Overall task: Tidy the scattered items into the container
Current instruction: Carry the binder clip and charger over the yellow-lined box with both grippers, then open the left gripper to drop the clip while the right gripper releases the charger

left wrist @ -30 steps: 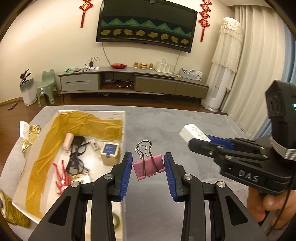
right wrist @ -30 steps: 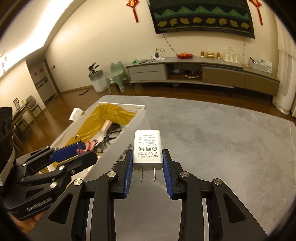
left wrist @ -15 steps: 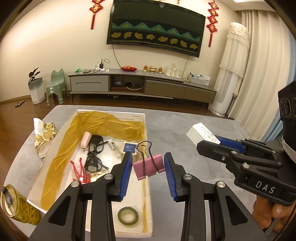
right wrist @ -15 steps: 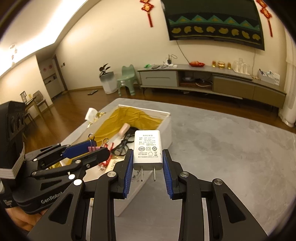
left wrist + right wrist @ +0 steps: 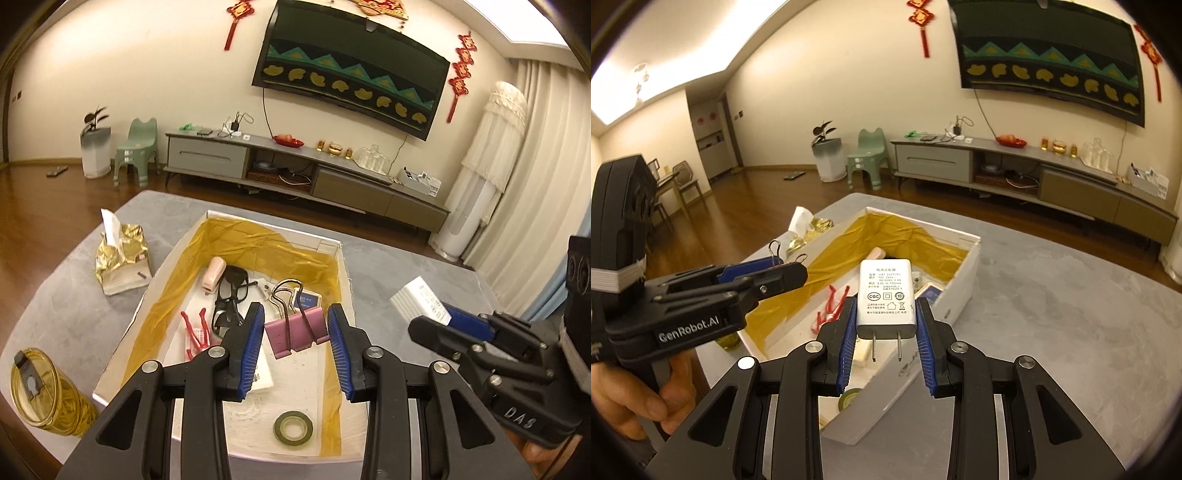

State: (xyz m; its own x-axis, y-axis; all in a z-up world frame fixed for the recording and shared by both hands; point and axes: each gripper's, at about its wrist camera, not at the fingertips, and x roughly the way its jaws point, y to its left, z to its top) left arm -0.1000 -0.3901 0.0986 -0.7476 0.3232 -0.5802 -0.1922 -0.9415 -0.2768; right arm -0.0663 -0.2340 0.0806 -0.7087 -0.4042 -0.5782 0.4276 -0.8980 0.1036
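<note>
My left gripper [image 5: 296, 328] grips a pink binder clip [image 5: 295, 330] directly above the box [image 5: 345, 266]. My right gripper [image 5: 886, 332] clamps a white charger [image 5: 886, 295], prongs toward me, hanging over the box's near wall, so the left should release first.

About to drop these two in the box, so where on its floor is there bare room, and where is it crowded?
In the box, bare floor lies between the tape roll and the booklet, and along the right wall. The far left half is crowded: glasses, pink case, red clips.
</note>
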